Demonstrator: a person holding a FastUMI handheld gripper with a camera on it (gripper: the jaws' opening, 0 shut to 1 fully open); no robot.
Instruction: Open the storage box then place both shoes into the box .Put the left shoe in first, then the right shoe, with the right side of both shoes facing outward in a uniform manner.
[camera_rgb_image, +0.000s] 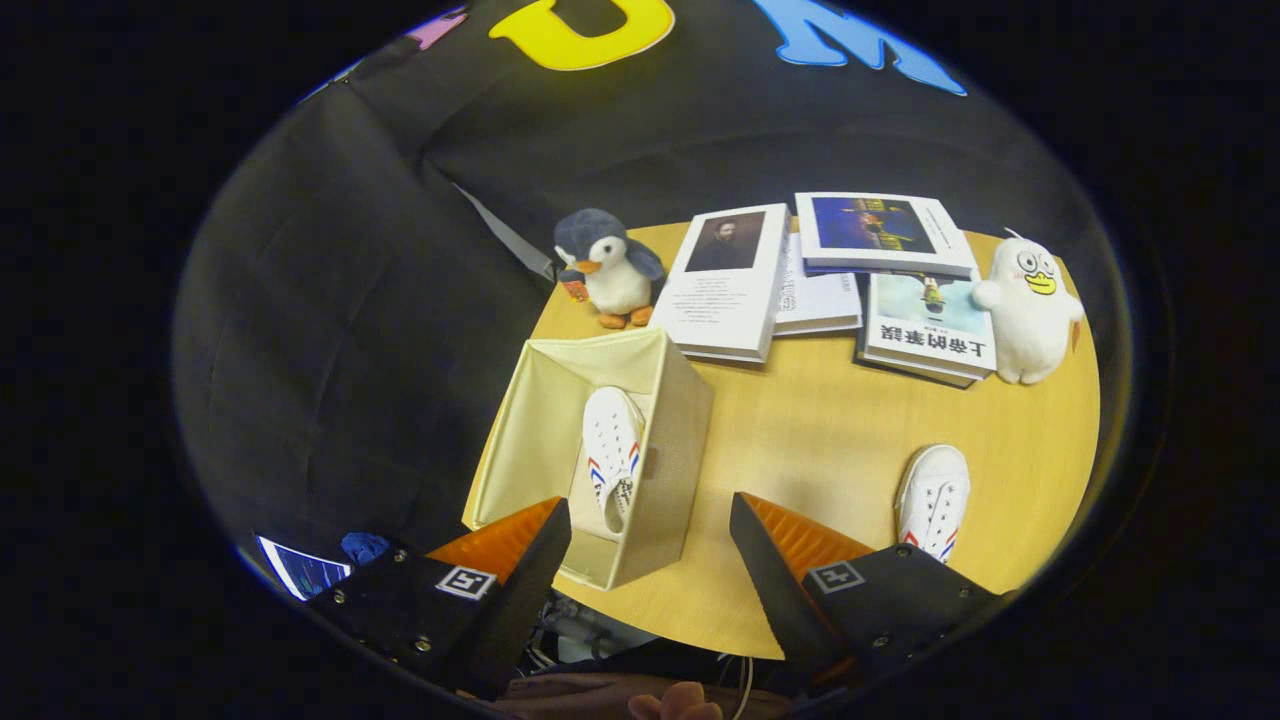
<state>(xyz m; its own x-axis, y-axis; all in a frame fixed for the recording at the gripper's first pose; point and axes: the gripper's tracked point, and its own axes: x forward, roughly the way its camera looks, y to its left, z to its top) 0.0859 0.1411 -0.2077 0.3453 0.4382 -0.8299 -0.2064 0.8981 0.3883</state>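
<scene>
I look down on the round wooden table (800, 440) from above, and I take the storage box (590, 450) as my landmark. The box is beige, it is open, and it stands at the near left edge of the table. Inside it, one white shoe (612, 455) with red and blue stripes lies against the right wall of the box, on its side. The second white shoe (935, 500) rests flat on the table, well apart to the right of the box, just beyond my right finger.

My gripper (650, 545) hangs above the near side of the box with its two fingers spread wide, and nothing is between them. The left finger (500, 560) is over the near left corner of the box.

Beyond the box, a plush penguin (608, 265) stands near the table's far edge. To the right of it lie several books (830, 280), partly overlapping, and a white plush duck (1030, 310) is beside them.
</scene>
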